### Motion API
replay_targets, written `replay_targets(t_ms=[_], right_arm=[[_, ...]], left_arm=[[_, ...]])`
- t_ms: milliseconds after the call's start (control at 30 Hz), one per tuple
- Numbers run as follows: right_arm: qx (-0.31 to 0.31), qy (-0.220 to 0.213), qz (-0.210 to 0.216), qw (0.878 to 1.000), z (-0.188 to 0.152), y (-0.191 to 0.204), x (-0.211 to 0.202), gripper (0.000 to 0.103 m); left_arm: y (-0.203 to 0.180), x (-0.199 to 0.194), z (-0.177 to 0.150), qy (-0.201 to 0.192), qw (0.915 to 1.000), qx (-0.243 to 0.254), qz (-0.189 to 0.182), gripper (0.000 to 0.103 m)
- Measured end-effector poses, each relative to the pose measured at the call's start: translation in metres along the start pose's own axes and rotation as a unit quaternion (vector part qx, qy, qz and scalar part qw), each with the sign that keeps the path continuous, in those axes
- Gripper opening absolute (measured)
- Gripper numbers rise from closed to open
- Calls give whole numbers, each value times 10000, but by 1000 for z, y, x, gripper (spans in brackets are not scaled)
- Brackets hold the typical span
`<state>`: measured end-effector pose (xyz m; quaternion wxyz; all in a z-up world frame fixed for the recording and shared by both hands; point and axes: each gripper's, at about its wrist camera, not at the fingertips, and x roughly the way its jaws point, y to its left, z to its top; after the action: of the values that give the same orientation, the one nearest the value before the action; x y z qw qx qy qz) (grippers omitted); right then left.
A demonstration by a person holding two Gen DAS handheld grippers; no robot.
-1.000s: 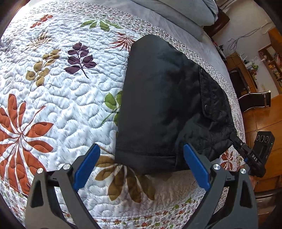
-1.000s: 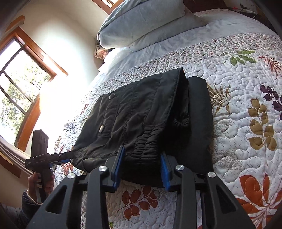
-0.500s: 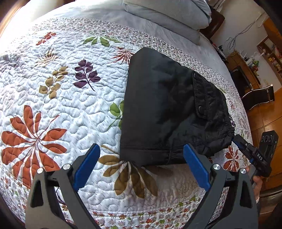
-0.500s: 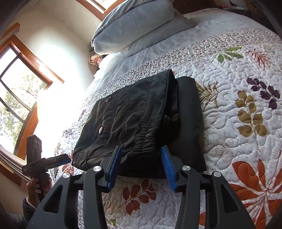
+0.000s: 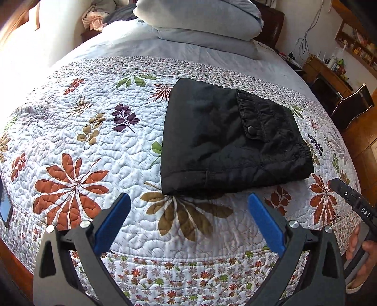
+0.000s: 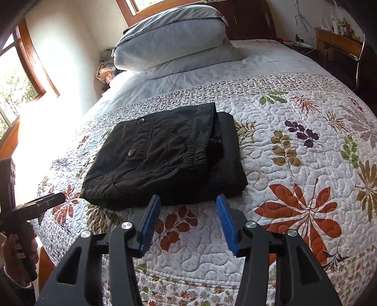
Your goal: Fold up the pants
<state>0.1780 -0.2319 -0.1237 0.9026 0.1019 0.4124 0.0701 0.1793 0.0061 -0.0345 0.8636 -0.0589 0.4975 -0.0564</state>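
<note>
Left gripper (image 5: 188,216): black two-finger tool with blue pads, spread wide, nothing between the pads. A second ago the near hem of the garment was framed between them; now a strip of bare quilt is seen between pads and cloth, so the tool is drawn back and up.

Folded pants (image 5: 226,143): black padded trousers, folded into a compact rectangle, lying flat on the white floral quilted bedspread (image 5: 82,146), toward its near edge, well short of the grey pillows (image 5: 200,21). No contact with either tool.

Right gripper (image 6: 187,207): same make; jaws have just been opening, pads now parted and empty. A second ago the gathered waistband edge was pinched between them; it is now released, and the pads stand just short of the near edge of the bundle.

Meaning for task: judged complete or nearly so; both tools are clear and the bundle keeps its shape unheld.

Left view only: pocket flap with one snap (image 5: 250,129), smooth top panel, near hem seam; a dark flat phone-like object at the far left edge, identity uncertain.

Right view only: layered stack at the fold, the elastic waistband (image 6: 193,153) lying over a lower, wider layer; two snaps; sunlit window (image 6: 14,77).
</note>
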Motion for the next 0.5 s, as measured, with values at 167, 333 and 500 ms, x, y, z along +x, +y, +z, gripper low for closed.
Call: replay_targets(t_ms=[167,333,500], right_arm=[[-140,-20,-44,9999,-13,15,-13,91],[-259,1,-262,9993,-22,24,-18,96],[-279,126,-176,9994,-27,31,-18,99]], left_arm=[[0,-7,-11,-21,9998,-4,195,100],[-1,-9,-16,-88,9985,142,518,100],[-11,-12,-20,-106,9974,368,608,100]])
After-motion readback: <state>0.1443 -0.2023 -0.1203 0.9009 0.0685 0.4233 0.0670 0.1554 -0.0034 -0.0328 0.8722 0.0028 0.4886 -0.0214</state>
